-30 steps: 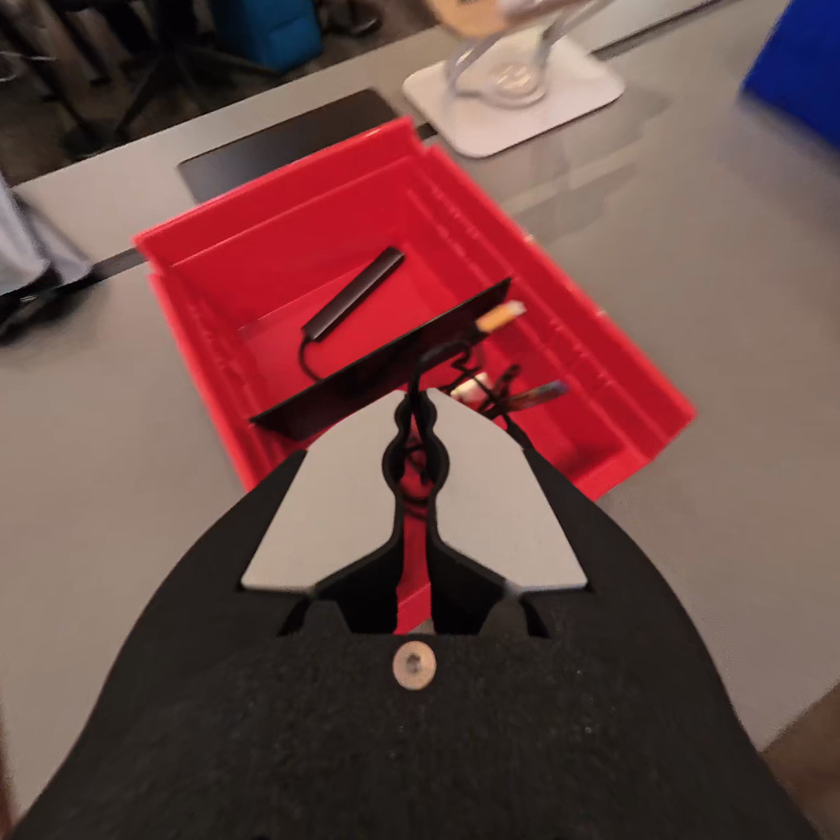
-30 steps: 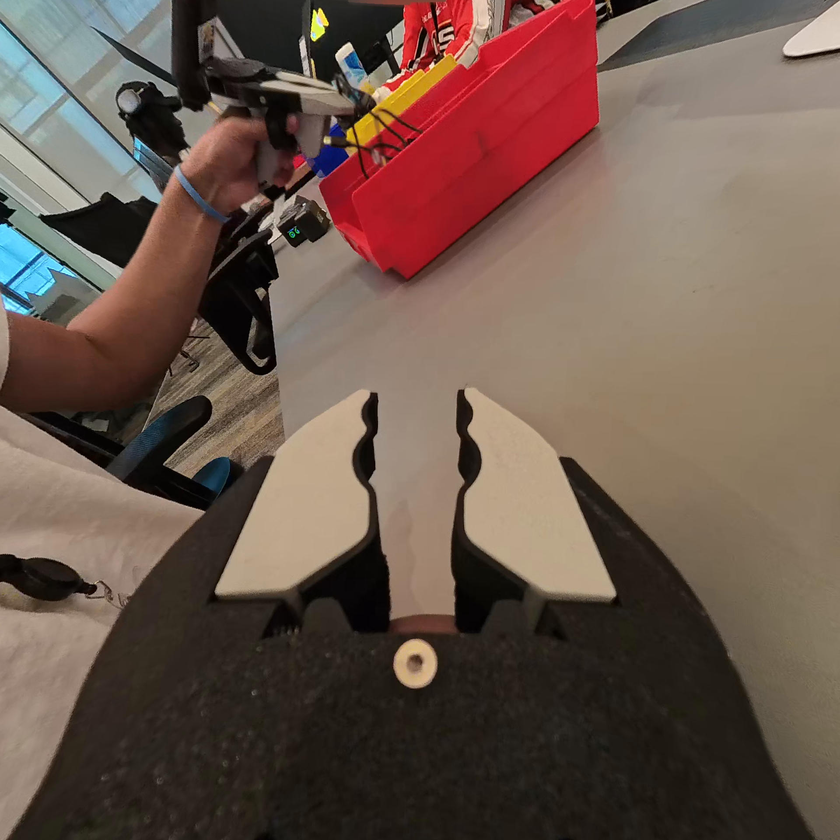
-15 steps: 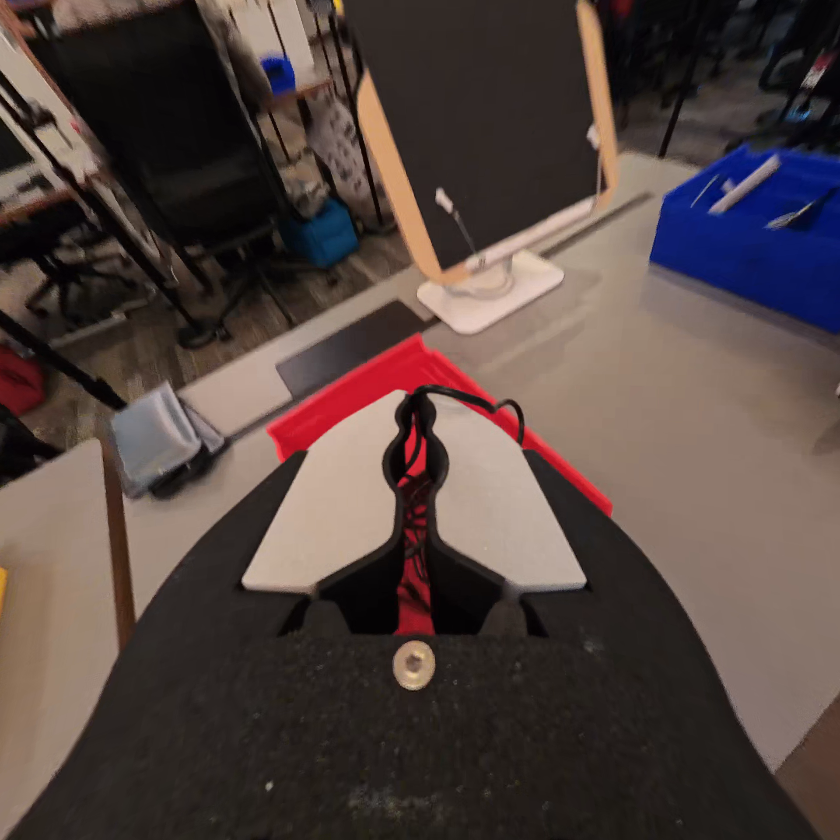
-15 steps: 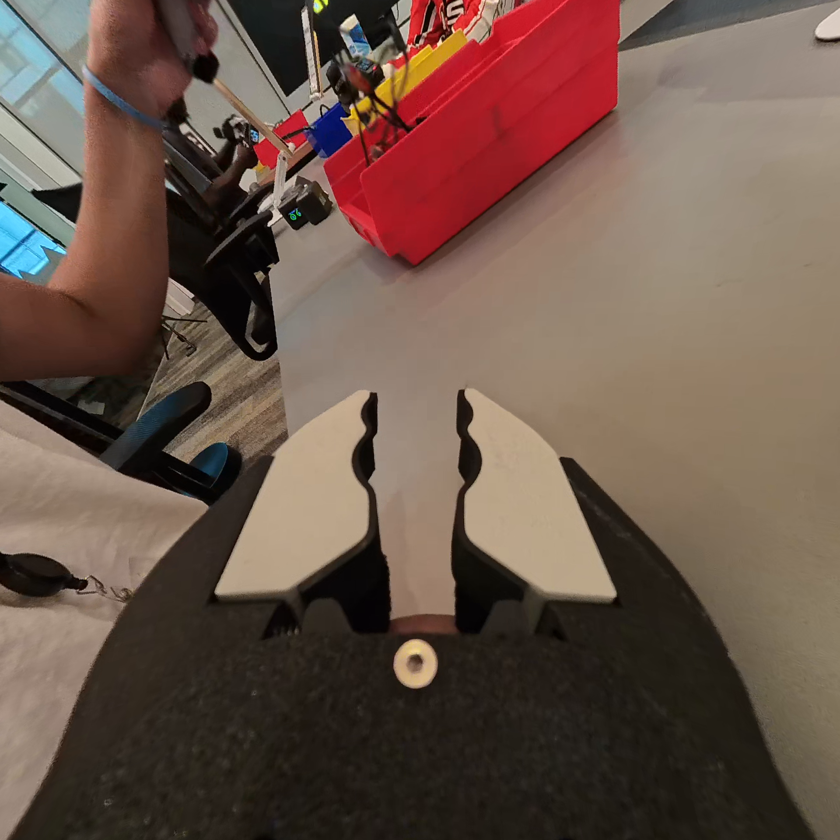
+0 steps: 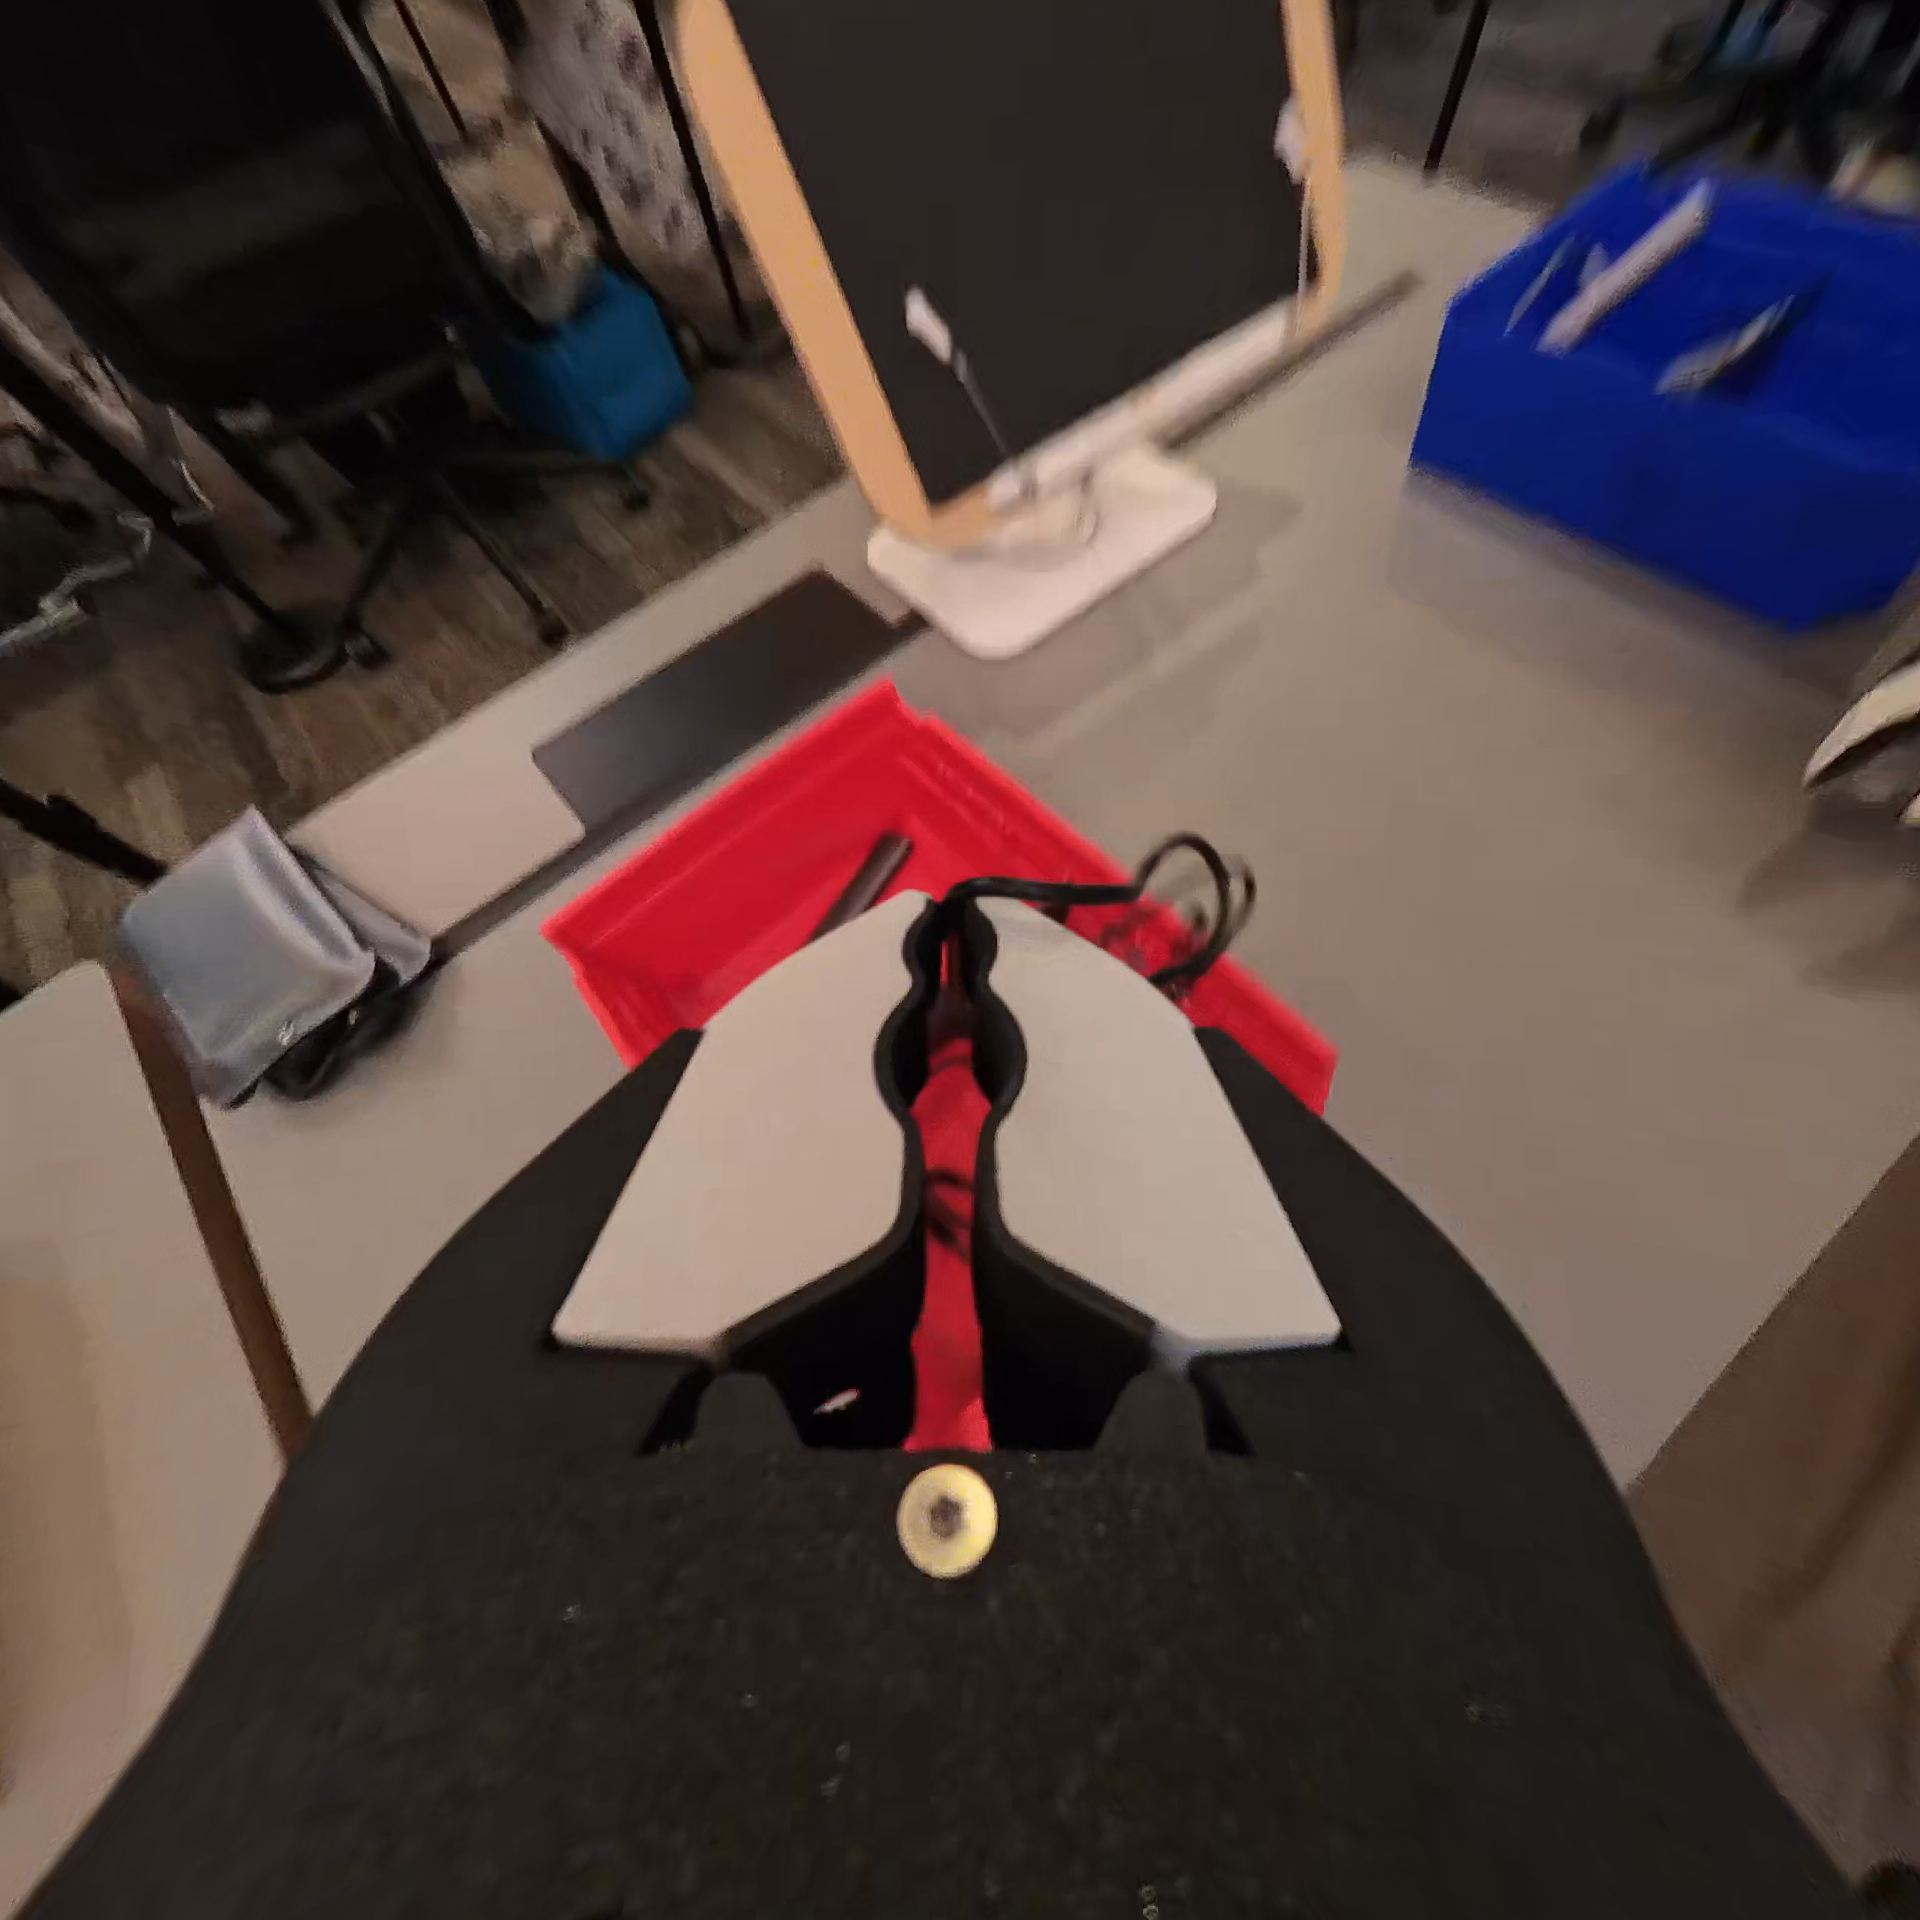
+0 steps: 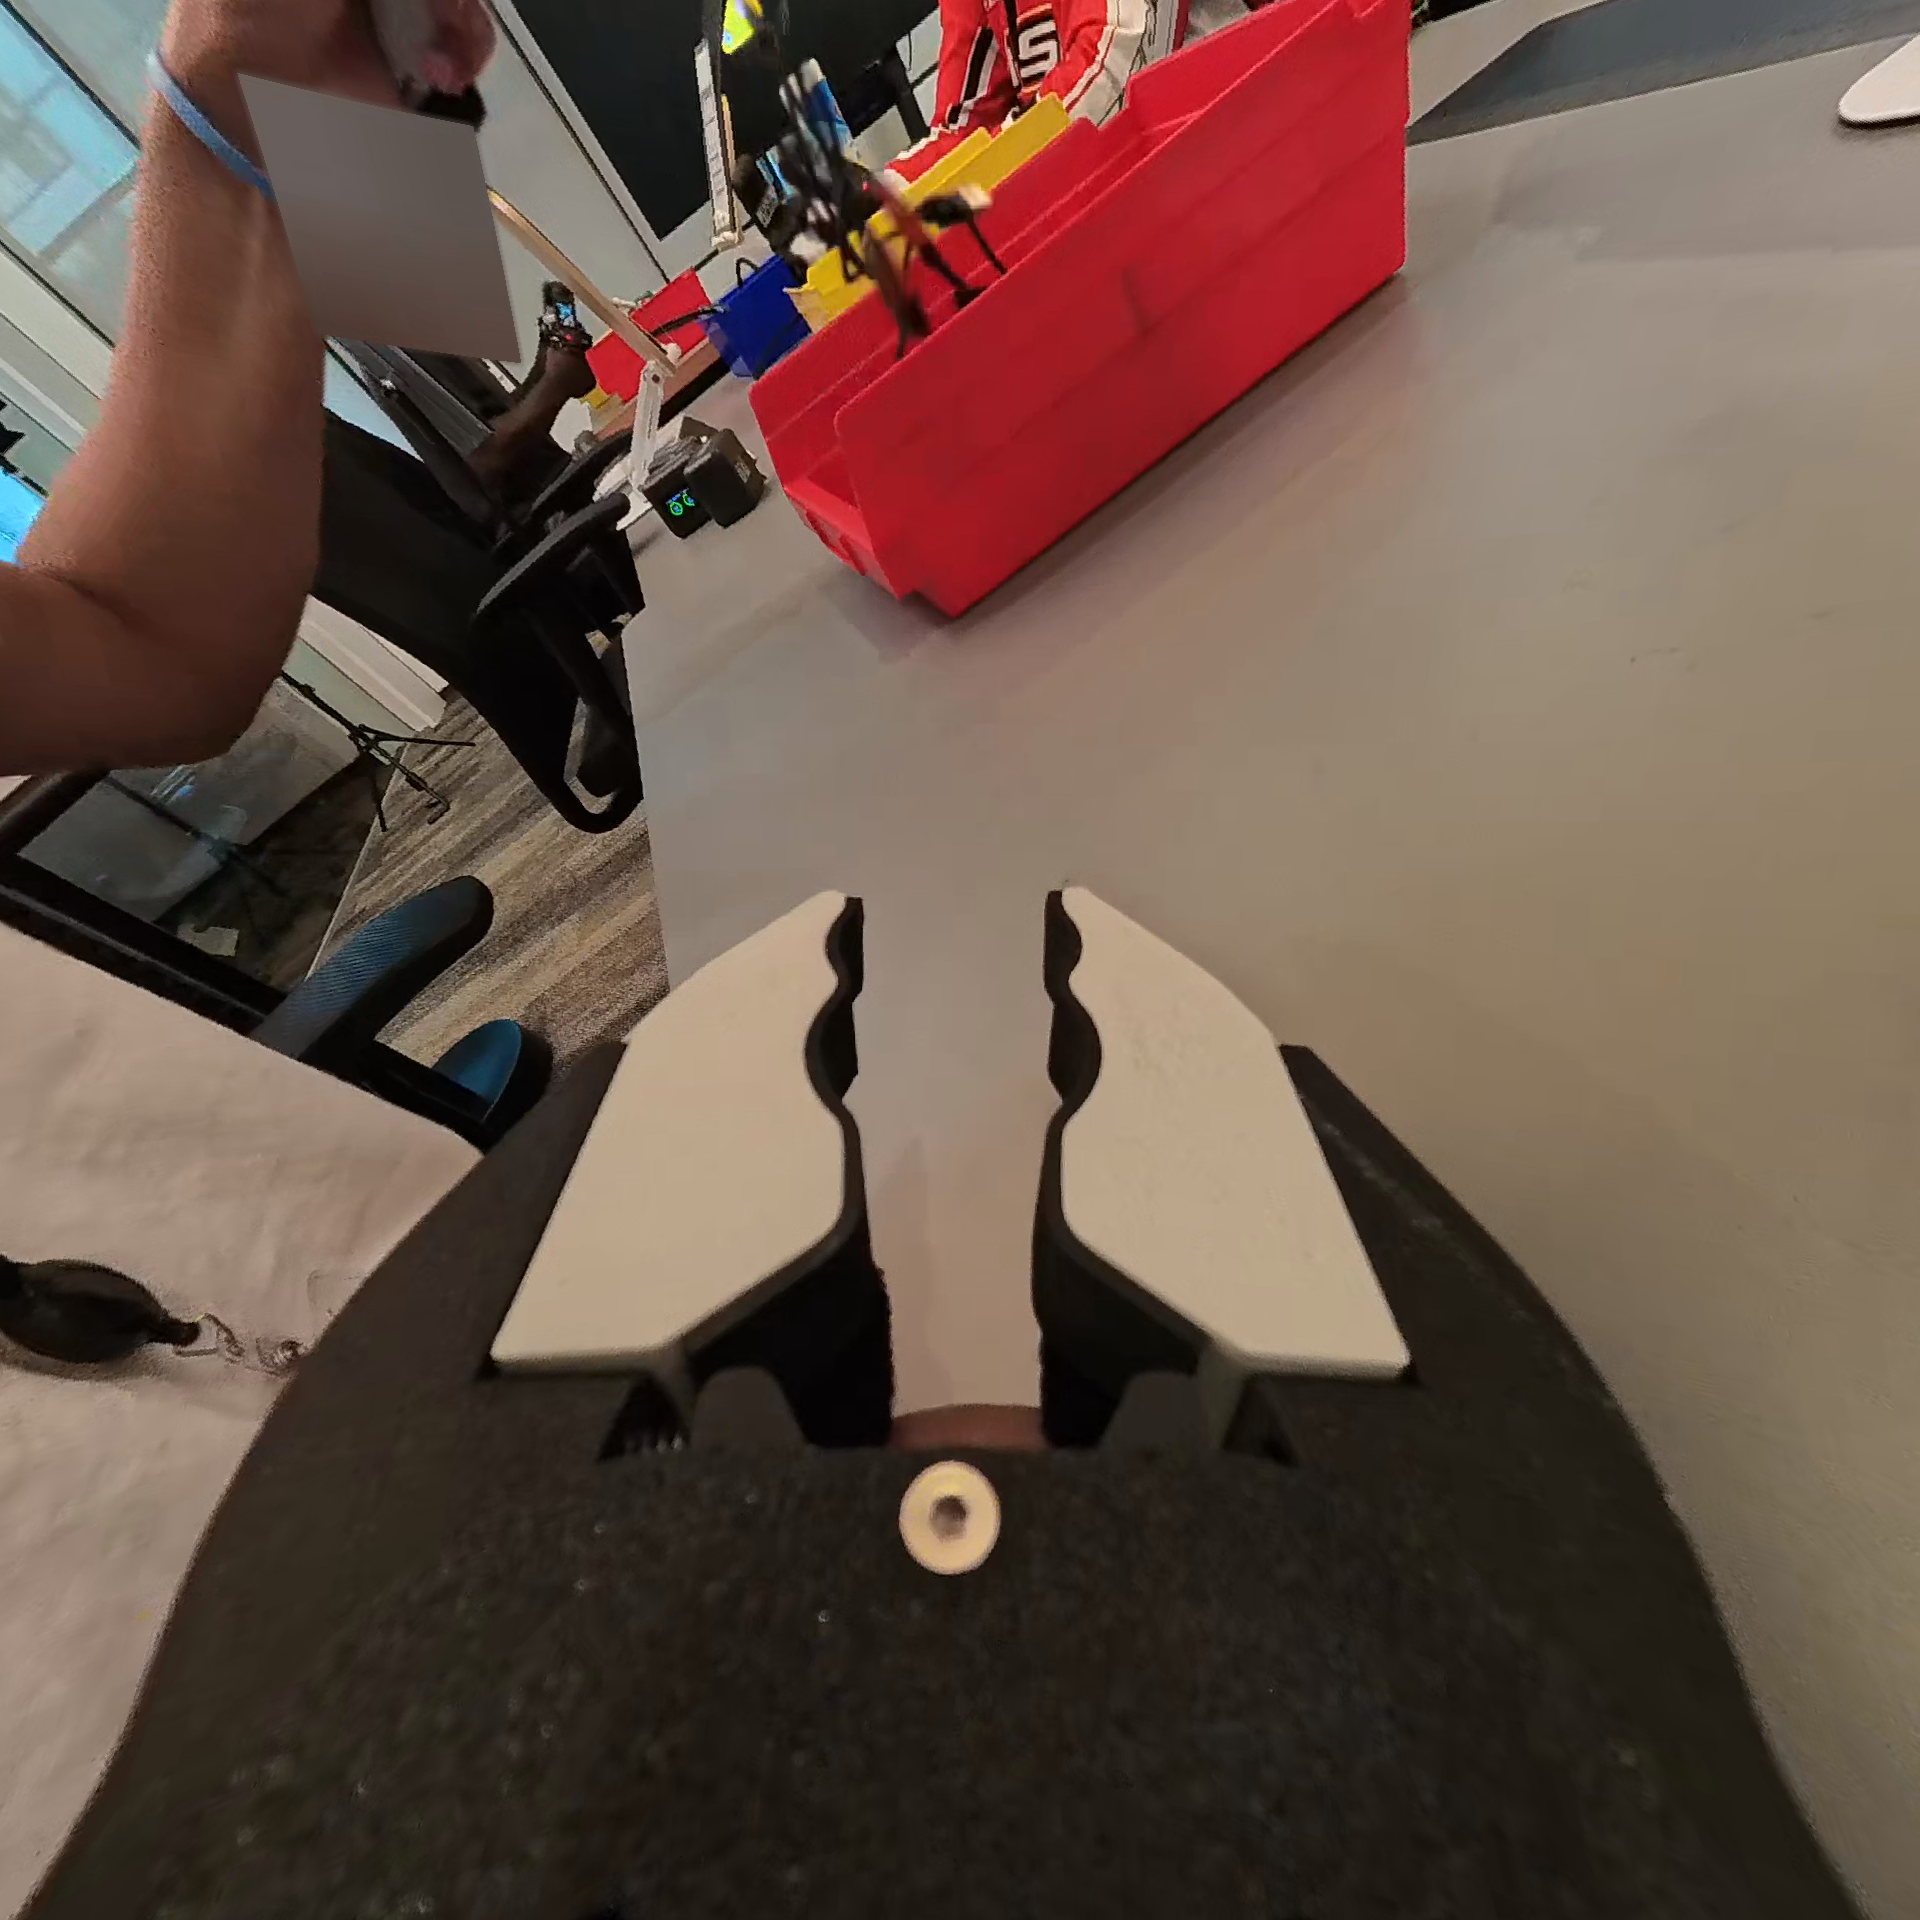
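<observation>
My left gripper (image 5: 951, 914) is shut on a thin black cable (image 5: 1049, 889), held high above the red bin (image 5: 727, 894). The cable loops off to the right of the fingertips and hangs down toward the bin. In the right wrist view the cable bundle (image 6: 894, 234) dangles over the same red bin (image 6: 1091, 416). A black stick-shaped device (image 5: 878, 868) lies in the bin. My right gripper (image 6: 951, 914) is open and empty, low over the grey table (image 6: 1351, 831), well short of the bin.
A blue bin (image 5: 1683, 416) with several tools stands at the far right. A monitor on a white base (image 5: 1049, 540) stands behind the red bin. A person's arm (image 6: 177, 436) is at the left. Office chairs (image 6: 499, 582) stand off the table edge. About 45 cm separates my left fingertips from my right.
My left gripper rose from inside the red bin with the cable in its grasp, and the cable now hangs above the bin. My right gripper stayed still and open.
</observation>
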A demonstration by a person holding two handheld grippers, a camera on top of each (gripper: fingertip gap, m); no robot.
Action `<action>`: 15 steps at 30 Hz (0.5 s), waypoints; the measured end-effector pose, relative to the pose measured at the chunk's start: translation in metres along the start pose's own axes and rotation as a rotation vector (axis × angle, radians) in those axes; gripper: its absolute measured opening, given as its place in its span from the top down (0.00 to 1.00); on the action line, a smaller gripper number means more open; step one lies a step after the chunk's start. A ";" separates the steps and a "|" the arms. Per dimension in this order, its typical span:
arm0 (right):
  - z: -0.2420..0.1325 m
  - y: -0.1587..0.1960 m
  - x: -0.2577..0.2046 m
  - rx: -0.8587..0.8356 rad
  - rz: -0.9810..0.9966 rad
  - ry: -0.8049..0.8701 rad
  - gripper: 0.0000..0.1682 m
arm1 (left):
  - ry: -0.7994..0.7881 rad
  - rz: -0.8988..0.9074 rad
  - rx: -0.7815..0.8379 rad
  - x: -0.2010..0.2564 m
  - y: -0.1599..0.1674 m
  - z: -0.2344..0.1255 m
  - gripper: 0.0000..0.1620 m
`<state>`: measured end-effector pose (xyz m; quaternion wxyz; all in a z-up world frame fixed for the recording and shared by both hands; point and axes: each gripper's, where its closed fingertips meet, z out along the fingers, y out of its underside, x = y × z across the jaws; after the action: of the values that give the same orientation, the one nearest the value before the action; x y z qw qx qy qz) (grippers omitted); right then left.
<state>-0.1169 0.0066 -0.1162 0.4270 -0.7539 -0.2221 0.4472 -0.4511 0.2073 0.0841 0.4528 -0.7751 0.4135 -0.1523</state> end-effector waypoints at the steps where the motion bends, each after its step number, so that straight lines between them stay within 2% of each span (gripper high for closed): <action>1: 0.000 0.000 0.000 0.001 -0.001 -0.002 0.81 | -0.030 0.028 -0.046 -0.004 0.011 0.003 0.99; 2: 0.001 -0.001 0.000 0.003 0.000 -0.003 0.81 | -0.063 0.038 -0.040 -0.010 0.011 0.000 0.99; 5: 0.005 -0.001 -0.001 0.001 0.017 -0.018 0.81 | -0.038 -0.067 0.129 -0.014 -0.014 -0.021 0.99; 8: 0.007 0.001 -0.005 -0.010 0.003 -0.024 0.81 | -0.059 0.018 -0.006 -0.010 0.013 -0.004 0.99; 12: 0.009 0.005 -0.005 -0.028 -0.011 -0.012 0.81 | 0.038 -0.061 0.166 0.000 -0.017 -0.022 0.99; 15: 0.008 0.002 -0.005 -0.013 -0.005 -0.013 0.81 | -0.006 -0.009 0.208 -0.005 -0.037 -0.036 0.99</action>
<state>-0.1264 0.0056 -0.1173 0.4218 -0.7532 -0.2295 0.4496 -0.4575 0.2000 0.1348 0.5313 -0.7262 0.3908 -0.1941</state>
